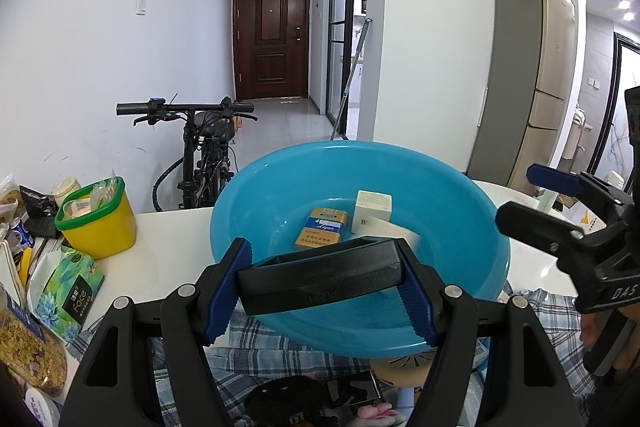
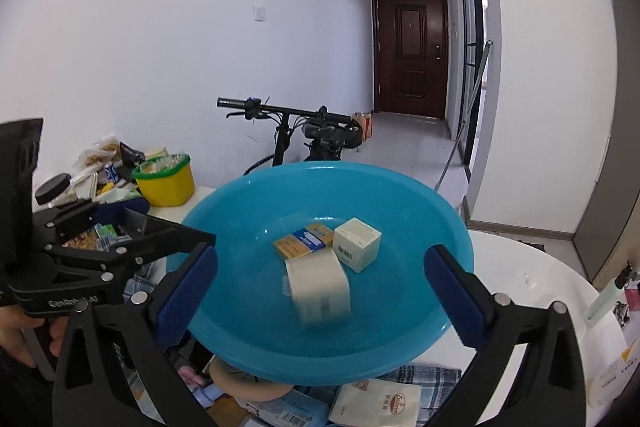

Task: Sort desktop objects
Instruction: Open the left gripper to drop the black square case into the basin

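Note:
A blue plastic basin (image 1: 460,211) (image 2: 420,211) stands on the white table. In it lie an orange and blue pack (image 1: 322,227) (image 2: 304,239), a small white cube box (image 1: 372,211) (image 2: 357,244) and a blurred cream box (image 2: 320,289) that looks in motion. My left gripper (image 1: 320,287) is shut on a black rectangular case (image 1: 320,277), held over the basin's near rim; it also shows in the right wrist view (image 2: 160,227). My right gripper (image 2: 316,297) is open and empty above the basin; it shows at the right of the left wrist view (image 1: 556,203).
A yellow tub with a green rim (image 1: 96,219) (image 2: 166,181) and snack packs (image 1: 64,291) crowd the table's left. A plaid cloth (image 1: 256,347) and packets (image 2: 376,403) lie at the front. A bottle (image 2: 604,297) stands right. A bicycle (image 1: 204,147) is behind the table.

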`<state>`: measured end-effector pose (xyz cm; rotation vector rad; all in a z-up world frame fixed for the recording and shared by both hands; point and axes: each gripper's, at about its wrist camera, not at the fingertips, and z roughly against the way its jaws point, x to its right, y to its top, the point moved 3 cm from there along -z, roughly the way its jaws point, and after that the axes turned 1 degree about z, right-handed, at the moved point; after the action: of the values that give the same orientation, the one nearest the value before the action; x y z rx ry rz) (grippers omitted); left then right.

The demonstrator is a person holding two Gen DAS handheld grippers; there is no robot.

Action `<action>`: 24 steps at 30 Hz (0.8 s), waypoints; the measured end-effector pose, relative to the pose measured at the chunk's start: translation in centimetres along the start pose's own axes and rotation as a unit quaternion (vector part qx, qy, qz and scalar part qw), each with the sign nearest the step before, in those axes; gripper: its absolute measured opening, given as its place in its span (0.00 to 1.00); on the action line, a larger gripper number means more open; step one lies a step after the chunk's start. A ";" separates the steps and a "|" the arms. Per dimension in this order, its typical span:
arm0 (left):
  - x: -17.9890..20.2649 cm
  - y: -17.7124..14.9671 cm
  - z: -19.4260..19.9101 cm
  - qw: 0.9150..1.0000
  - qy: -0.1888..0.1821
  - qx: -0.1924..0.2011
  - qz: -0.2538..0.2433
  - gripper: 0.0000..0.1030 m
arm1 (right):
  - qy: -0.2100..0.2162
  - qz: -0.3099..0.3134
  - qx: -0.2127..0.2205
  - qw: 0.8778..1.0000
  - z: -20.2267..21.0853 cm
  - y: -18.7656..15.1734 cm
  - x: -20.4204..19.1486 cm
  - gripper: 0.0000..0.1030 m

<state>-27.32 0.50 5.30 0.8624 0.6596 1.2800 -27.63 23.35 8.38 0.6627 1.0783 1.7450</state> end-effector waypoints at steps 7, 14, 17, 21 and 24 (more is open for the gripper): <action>-0.1 0.0 -0.1 1.000 0.004 0.001 -0.002 0.71 | 0.002 -0.003 -0.008 1.000 -0.4 0.0 -0.3 1.00; -0.1 0.0 -0.1 1.000 0.006 0.002 -0.003 0.71 | -0.001 0.000 -0.012 1.000 -0.6 -0.1 -0.6 1.00; -0.1 0.0 0.0 1.000 0.008 0.003 -0.005 0.71 | 0.000 -0.002 -0.013 1.000 -0.6 -0.1 -0.5 1.00; 0.0 0.0 0.0 1.000 0.009 0.005 -0.004 0.71 | 0.002 -0.002 -0.017 1.000 -0.7 -0.2 -0.7 1.00; 0.0 0.0 0.0 1.000 0.008 0.005 -0.004 0.71 | 0.001 0.000 -0.016 1.000 -0.7 -0.1 -0.7 1.00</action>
<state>-27.28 0.49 5.29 0.8572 0.6820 1.2793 -27.84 22.43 7.97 0.6408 1.0498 1.7600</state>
